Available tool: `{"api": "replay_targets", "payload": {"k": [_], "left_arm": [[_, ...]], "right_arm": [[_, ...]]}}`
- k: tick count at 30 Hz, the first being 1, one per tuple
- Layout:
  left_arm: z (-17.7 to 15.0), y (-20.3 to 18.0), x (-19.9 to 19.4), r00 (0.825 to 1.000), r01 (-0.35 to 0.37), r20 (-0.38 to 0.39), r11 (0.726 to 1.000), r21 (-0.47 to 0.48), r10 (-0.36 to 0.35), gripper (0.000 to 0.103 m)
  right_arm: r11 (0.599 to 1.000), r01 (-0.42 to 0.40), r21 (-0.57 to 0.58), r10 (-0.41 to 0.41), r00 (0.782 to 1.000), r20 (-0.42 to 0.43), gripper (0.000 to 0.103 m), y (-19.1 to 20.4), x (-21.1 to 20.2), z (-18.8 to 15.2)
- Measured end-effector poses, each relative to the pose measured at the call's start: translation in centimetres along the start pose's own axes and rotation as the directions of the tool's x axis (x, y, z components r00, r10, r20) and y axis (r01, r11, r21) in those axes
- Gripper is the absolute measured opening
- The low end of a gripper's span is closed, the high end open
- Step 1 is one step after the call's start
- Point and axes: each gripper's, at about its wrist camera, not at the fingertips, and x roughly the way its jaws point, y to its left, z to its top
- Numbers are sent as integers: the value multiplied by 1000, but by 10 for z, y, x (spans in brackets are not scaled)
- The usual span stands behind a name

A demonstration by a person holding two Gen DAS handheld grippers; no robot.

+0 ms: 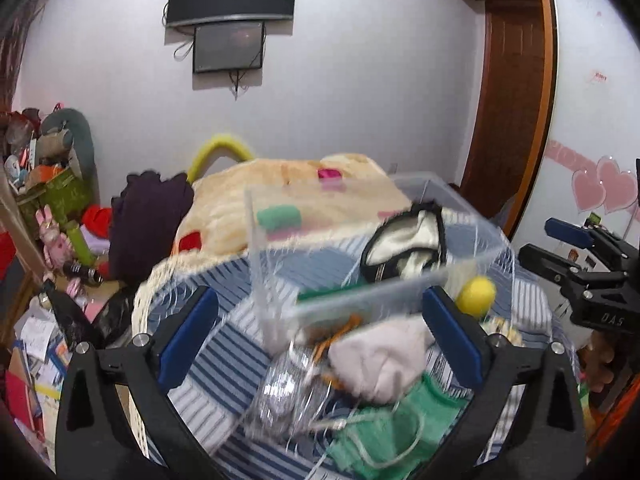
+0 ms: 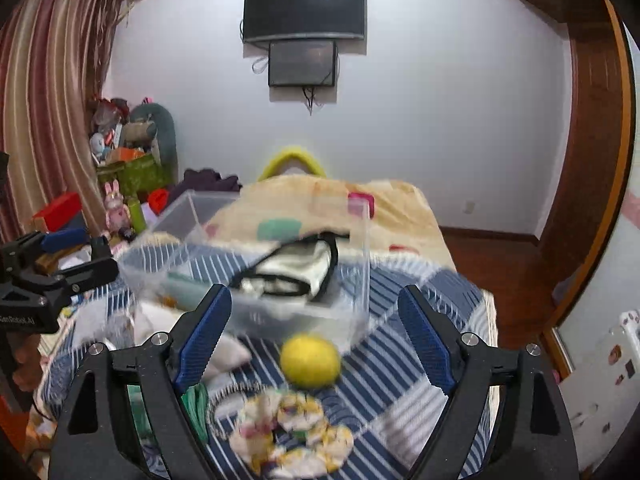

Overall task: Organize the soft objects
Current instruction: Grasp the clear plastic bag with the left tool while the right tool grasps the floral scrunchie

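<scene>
A: Clear plastic – the bin (image 1: 400, 248) sits on the blue-and-white striped blanket (image 1: 224, 344), and I'll place everything else from it. What lies inside?

B: A cream and black eye mask (image 1: 404, 240), resting against the bin's far side. The rest of the soft things lie outside it.

A: Which ones?

B: Just in front of the bin's near wall, a yellow ball (image 2: 310, 360) on the blanket. Nearer the camera than the ball, a frilly floral cloth piece (image 2: 292, 436). Towards the bin's left front corner, a pale pink pouch (image 1: 380, 360), a crinkly silver bag (image 1: 284, 392) and a green mesh bag (image 1: 384, 432) – the left wrist view is blurred, so their edges run together.

A: And the grippers?

B: The left gripper (image 1: 320, 336) hangs in front of the bin with its blue pads (image 1: 188, 336) spread wide, nothing between them but the pile below. The right gripper (image 2: 316, 340) is likewise spread wide, the ball lying between the fingers in view but touching neither pad.

A: Beyond the bin?

B: A beige plush blanket (image 2: 320, 204) with coloured patches, and a wall-mounted television (image 2: 304, 10) above
</scene>
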Motion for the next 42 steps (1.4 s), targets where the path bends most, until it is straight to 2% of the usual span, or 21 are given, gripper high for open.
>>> {"api": "replay_targets", "payload": {"k": [3,7,11,19,20,23,24,25,26,27,28,29,31,35,42], "left_arm": [[-22,7,0,1000,9,-28,1000,4,-9,103],[-50,21,5,996,-50,-76,999,6,50,103],[-72,45,11,993,-49,-116,995,-88,38,103],[-76,58,44,987,-30,-162,986,-165,3,103],[-74,57,47,987,-15,-158,983,-181,-14,102],[-71,50,54,984,31,-166,985,-171,-59,82],[-73,49,54,984,34,-170,987,-159,-61,78],[-74,45,54,984,27,-169,990,-139,-51,77],[-74,43,53,985,29,-165,991,-127,-50,70],[-75,40,52,985,45,-162,992,-115,-63,60],[-76,38,50,984,59,-162,993,-105,-76,56],[-78,36,49,984,63,-160,993,-97,-78,49],[-79,32,46,986,62,-152,995,-81,-74,42],[-80,32,37,988,69,-132,993,-92,-81,30],[-72,28,13,997,32,-66,997,-70,-37,27]], "right_arm": [[1000,9,1,-9,999,-52,84,0,4,-19],[1000,8,23,-5,991,-131,84,-1,11,-47],[999,-14,42,21,983,-180,84,-2,12,-63],[999,-26,46,36,971,-236,84,-1,22,-74],[999,-27,47,37,973,-230,84,-1,23,-71],[998,-44,51,54,975,-216,83,1,25,-67],[998,-41,51,52,975,-217,82,3,26,-68],[998,-40,52,50,973,-225,76,3,28,-71],[998,-45,55,56,969,-239,70,3,31,-73],[997,-51,60,64,966,-251,57,4,33,-76],[996,-62,71,79,960,-267,47,3,36,-81],[995,-70,76,89,958,-273,44,2,36,-84],[991,-94,94,116,957,-266,27,1,33,-86],[993,-91,72,106,966,-236,19,3,23,-84],[991,-95,95,110,979,-174,19,-10,8,-76]]}}
